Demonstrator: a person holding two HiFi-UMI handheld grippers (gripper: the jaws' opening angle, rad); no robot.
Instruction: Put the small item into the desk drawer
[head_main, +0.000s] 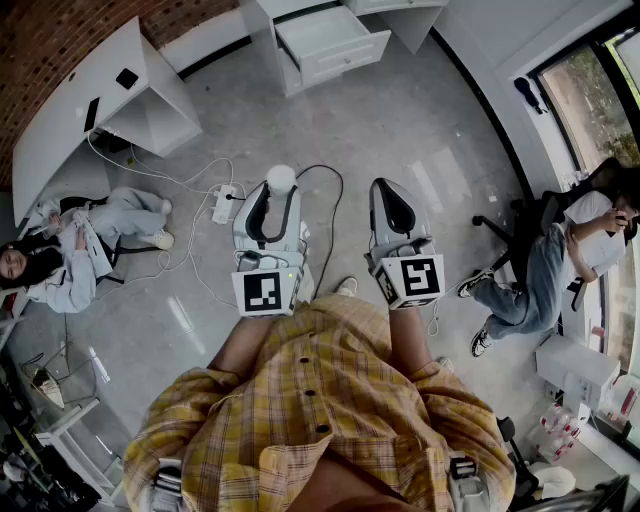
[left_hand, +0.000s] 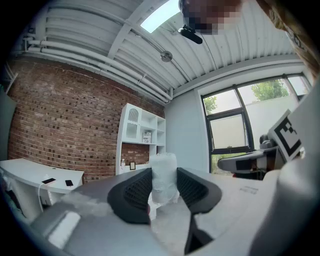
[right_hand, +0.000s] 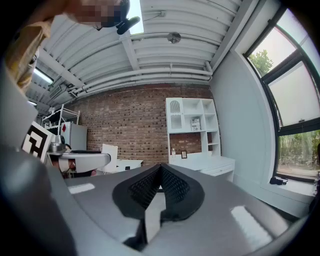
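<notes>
My left gripper (head_main: 276, 188) is shut on a small whitish translucent item (left_hand: 163, 176), which stands upright between the two black pads (left_hand: 135, 191); the same item (head_main: 281, 178) shows as a pale ball at the jaw tips in the head view. My right gripper (head_main: 394, 203) is beside it, its jaws pressed together with nothing between them (right_hand: 159, 184). Both are held above the grey floor, pointing toward the white desk with its open drawer (head_main: 330, 42) at the top of the head view. The desk (right_hand: 210, 165) with shelves above stands ahead by the brick wall.
A white table (head_main: 75, 120) stands at the left, with cables and a power strip (head_main: 224, 204) on the floor before it. One person (head_main: 70, 250) sits on the floor at left, another (head_main: 560, 255) on a chair at right. Windows line the right wall.
</notes>
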